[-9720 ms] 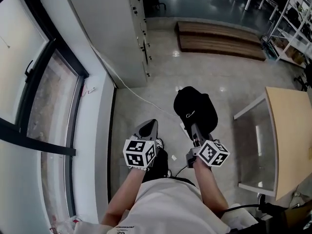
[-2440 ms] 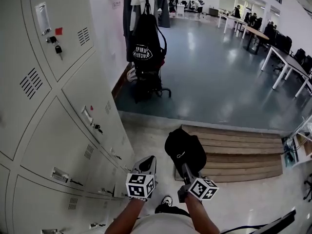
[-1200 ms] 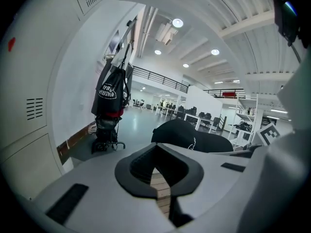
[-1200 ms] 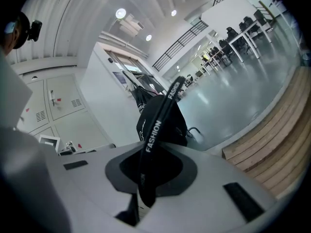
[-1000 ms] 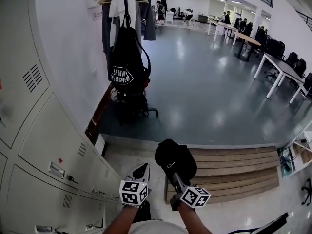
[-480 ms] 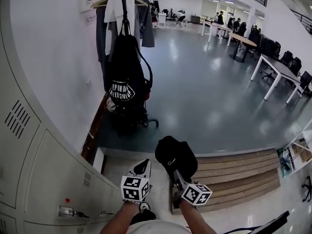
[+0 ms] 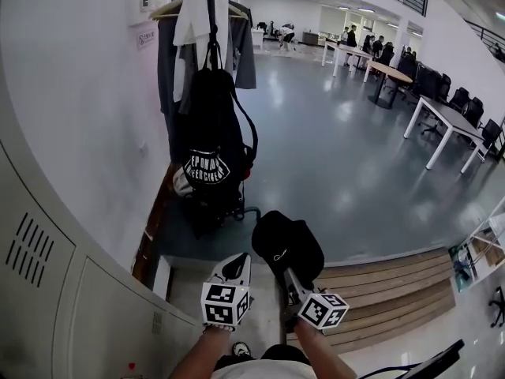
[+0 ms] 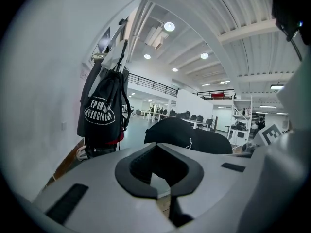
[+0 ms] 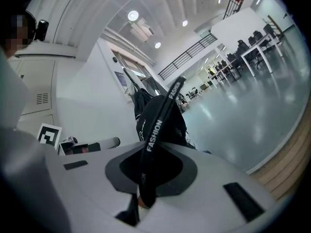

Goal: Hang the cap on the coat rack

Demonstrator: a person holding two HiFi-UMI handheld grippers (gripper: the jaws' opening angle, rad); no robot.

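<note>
Clamping a black strap (image 9: 158, 125) printed with "FASHION", the right hand-held gripper (image 7: 293, 279) held the black cap (image 7: 288, 247) up in the air in front of the person, its jaws closed narrowly on that strap. The cap's crown sat above the jaws, with a small white logo on its side. Just beside it on the left, the left hand-held gripper (image 7: 237, 265) had its jaws drawn together with nothing between them; its own view looked over them toward the cap and the hanging bag.

Ahead and to the left stood the coat rack (image 7: 211, 6) against a white wall (image 7: 87, 117), carrying grey and white garments (image 7: 189, 22) on a hanger. A black drawstring bag (image 7: 211, 136) with white lettering hung from it. The cap was lower than the bag, to its right, and well apart from the rack. Grey lockers (image 7: 47, 290) filled the near left, wooden steps (image 7: 394, 290) lay to the right, and counters (image 7: 442, 121) with chairs stood across the shiny floor (image 7: 331, 148).
</note>
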